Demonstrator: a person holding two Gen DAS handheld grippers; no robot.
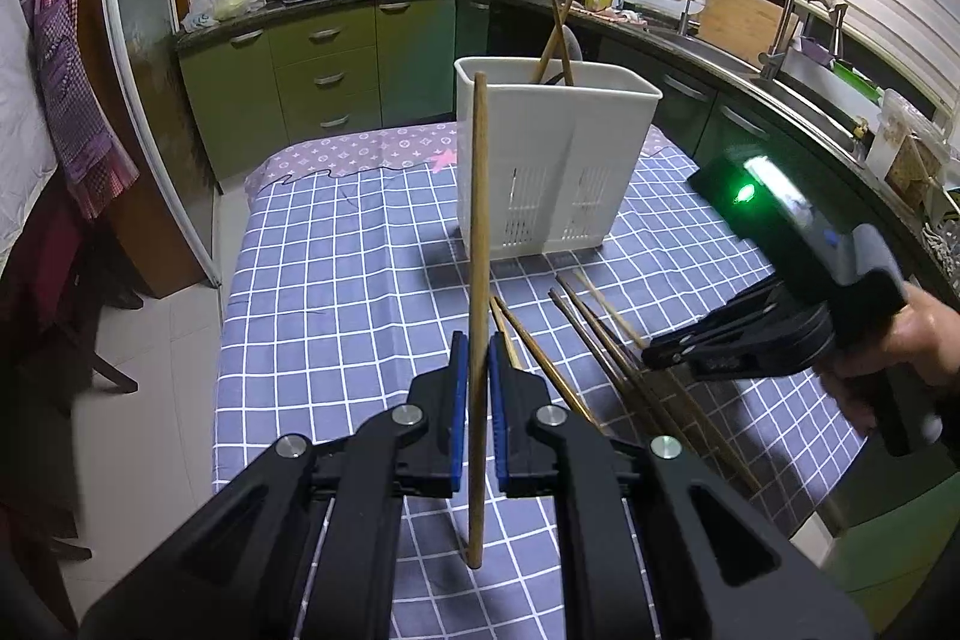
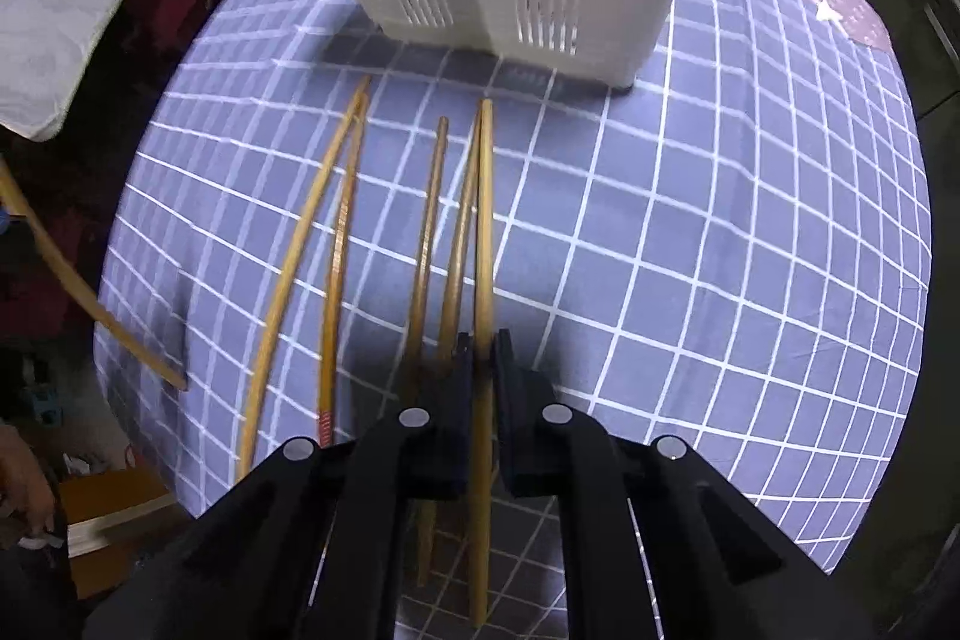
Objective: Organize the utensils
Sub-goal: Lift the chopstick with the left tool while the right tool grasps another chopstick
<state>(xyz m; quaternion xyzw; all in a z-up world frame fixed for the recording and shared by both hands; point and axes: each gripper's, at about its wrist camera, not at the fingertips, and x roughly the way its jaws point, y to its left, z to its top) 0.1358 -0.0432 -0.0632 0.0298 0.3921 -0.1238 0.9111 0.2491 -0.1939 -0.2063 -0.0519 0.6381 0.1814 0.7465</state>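
Gripping a single wooden chopstick (image 1: 477,280) upright between its blue-padded jaws, the left gripper (image 1: 478,358) hovers above a table covered in a blue checked cloth (image 1: 336,280). Ahead stands a white slotted utensil holder (image 1: 558,160) with two chopsticks (image 1: 555,34) leaning inside. On the right, the right gripper (image 2: 482,340) sits low over a loose row of chopsticks (image 2: 342,244) lying on the cloth, its jaws pinched around one chopstick (image 2: 485,220) that points toward the holder.

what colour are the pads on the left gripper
Blue pads, clearest in the left wrist view.
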